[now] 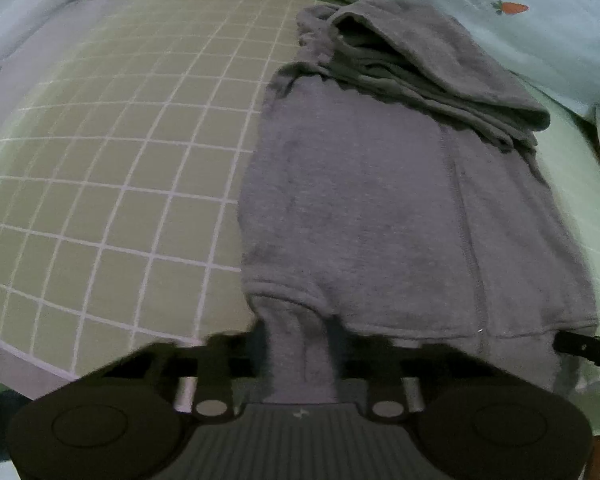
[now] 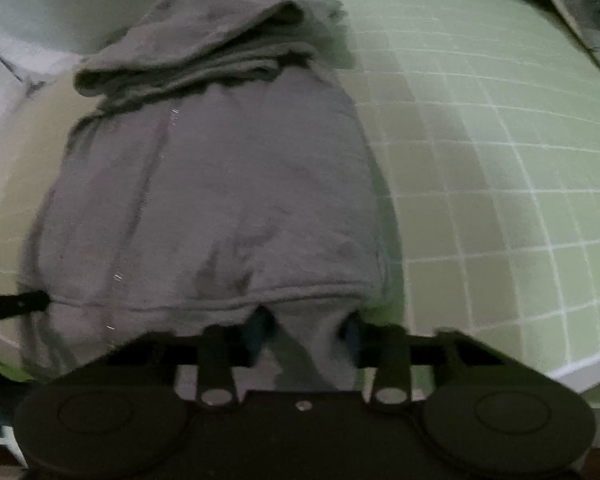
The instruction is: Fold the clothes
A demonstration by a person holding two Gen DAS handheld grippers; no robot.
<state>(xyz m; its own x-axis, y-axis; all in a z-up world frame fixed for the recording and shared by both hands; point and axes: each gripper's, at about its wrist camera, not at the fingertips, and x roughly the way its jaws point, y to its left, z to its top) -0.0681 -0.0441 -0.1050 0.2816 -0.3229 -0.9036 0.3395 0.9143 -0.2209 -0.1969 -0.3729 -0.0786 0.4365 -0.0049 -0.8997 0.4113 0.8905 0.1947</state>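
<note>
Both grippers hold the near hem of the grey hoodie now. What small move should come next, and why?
Probably lift both ends together and carry the hem toward the hood. The left gripper and right gripper each pinch the near hem of the grey hoodie, which lies flat on the green grid mat with its sleeves already folded in.

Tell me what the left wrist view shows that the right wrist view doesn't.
Only the left view shows a pale cloth with a carrot print at the far right. Only the right view shows a dark slanted edge top right. Both show the grey hoodie on the green grid mat, hood folded down, its hem gripped by the left tongs and right tongs.
</note>
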